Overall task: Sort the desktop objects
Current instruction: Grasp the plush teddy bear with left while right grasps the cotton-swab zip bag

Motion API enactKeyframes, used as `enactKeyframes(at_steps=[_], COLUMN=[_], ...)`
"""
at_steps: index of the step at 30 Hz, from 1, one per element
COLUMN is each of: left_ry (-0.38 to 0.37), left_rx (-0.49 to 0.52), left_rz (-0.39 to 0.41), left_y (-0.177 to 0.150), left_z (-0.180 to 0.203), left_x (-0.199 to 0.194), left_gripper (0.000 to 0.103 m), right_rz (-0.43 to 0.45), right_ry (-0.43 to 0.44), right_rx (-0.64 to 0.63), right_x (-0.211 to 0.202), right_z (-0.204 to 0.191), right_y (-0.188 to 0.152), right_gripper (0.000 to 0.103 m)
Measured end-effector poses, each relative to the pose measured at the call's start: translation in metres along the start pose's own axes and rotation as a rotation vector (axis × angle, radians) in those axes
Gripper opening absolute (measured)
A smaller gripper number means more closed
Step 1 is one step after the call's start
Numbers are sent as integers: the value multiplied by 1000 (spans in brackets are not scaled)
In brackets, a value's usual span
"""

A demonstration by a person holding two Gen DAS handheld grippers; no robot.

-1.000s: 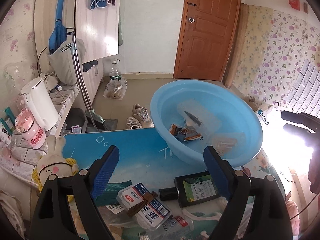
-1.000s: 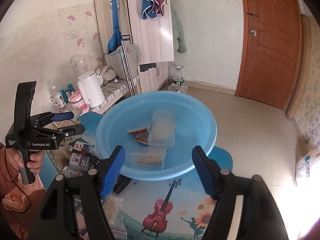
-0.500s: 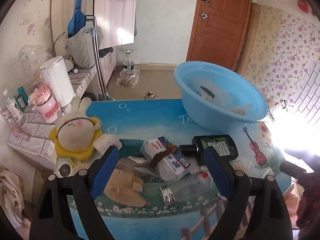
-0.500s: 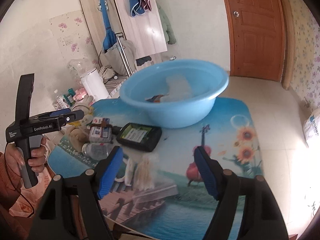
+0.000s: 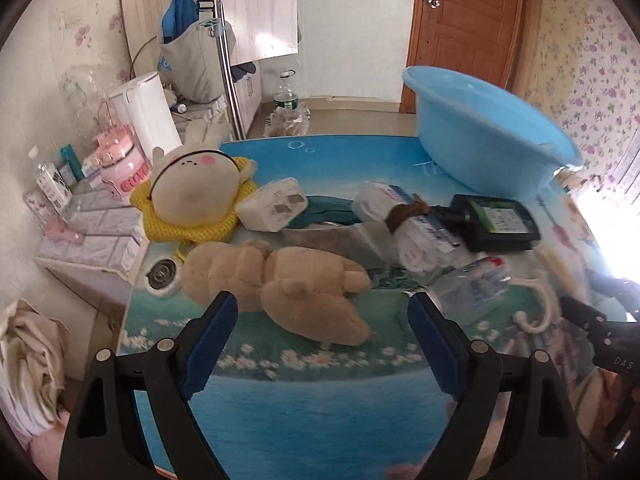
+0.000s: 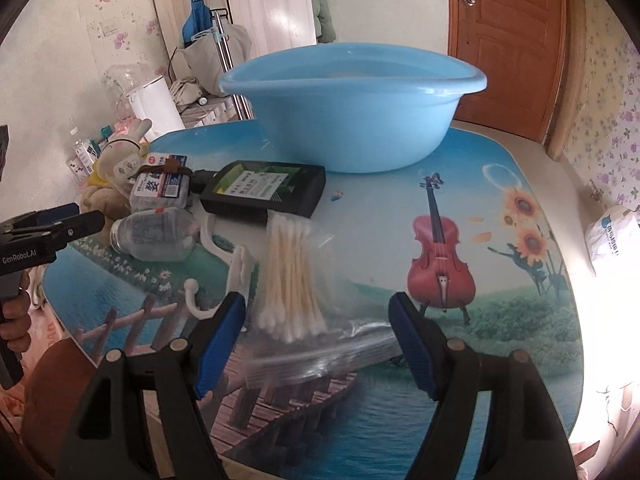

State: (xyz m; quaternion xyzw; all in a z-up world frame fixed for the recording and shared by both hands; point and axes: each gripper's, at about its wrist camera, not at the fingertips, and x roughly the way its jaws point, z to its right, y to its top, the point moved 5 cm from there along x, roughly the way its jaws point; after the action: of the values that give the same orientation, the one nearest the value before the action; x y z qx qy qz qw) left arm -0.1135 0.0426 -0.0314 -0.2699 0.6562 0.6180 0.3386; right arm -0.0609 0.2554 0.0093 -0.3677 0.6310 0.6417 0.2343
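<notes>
My left gripper is open and hangs just above a tan plush toy that lies on the picture-printed table. Behind the toy are a white bunny plush, a white plug adapter, a banded tissue pack, a black bottle and a clear bottle. My right gripper is open too, its fingers on either side of a clear bag of cotton swabs without touching it. A white hook lies to the bag's left. The blue basin stands at the back.
A low tiled shelf left of the table carries a white kettle and a pink cup. A white bag lies on the floor at the right. A hand holds the left gripper's handle at the table's left edge.
Both grippers have sunk toward the table and tipped downward. The basin has slid to the back of both views and its inside is now hidden. The plush toy and the swab bag have come close.
</notes>
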Motion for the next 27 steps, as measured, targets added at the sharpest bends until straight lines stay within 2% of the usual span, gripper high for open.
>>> enactKeyframes(at_steps=[2, 4, 5, 6, 7, 10, 12, 13, 15, 16, 18, 19, 21, 22, 24, 27], left_ry=[15, 27, 29, 38, 46, 82, 116, 151, 160, 151, 132, 119, 114, 110, 98, 72], left_rx=[3, 0, -1, -2, 0, 13, 37, 55, 68, 61, 58, 59, 49, 43, 27, 5], left_rz=[-11, -5, -3, 3, 11, 24, 33, 43, 51, 54, 55, 49, 43, 46, 51, 61], left_y=[1, 3, 4, 5, 6, 8, 6, 4, 1, 0, -4, -7, -12, -14, -17, -20], left_z=[-4, -5, -6, -6, -5, -4, -1, -1, -2, -4, -4, -3, -3, -2, -2, 0], left_x=[9, 14, 16, 18, 20, 26, 29, 28, 27, 26, 22, 20, 18, 17, 15, 9], left_gripper=[88, 93, 95, 95, 97, 97, 93, 81, 76, 72, 63, 52, 52, 52, 52, 52], right_rz=[5, 17, 25, 40, 52, 73, 80, 80, 65, 56, 53, 49, 38, 39, 62, 60], right_ry=[-22, -28, -31, -42, -53, -59, -85, -84, -89, -84, -79, -76, -57, -41, -6, 33], right_rx=[-13, -12, -7, -4, 0, 16, 0, 1, 1, 7, 6, 3, -17, -32, -63, -71], right_x=[4, 5, 6, 5, 6, 6, 7, 9, 14, 16, 16, 16, 16, 16, 11, 10], right_z=[-2, -1, 0, 2, 5, 6, 2, -1, -4, -4, -3, -2, 0, 2, 5, 10], right_y=[1, 1, 1, 2, 3, 5, 5, 4, 4, 3, 4, 4, 6, 7, 10, 10], right_gripper=[74, 74, 72, 58, 50, 48, 53, 57, 95, 103, 103, 103, 103, 102, 64, 58])
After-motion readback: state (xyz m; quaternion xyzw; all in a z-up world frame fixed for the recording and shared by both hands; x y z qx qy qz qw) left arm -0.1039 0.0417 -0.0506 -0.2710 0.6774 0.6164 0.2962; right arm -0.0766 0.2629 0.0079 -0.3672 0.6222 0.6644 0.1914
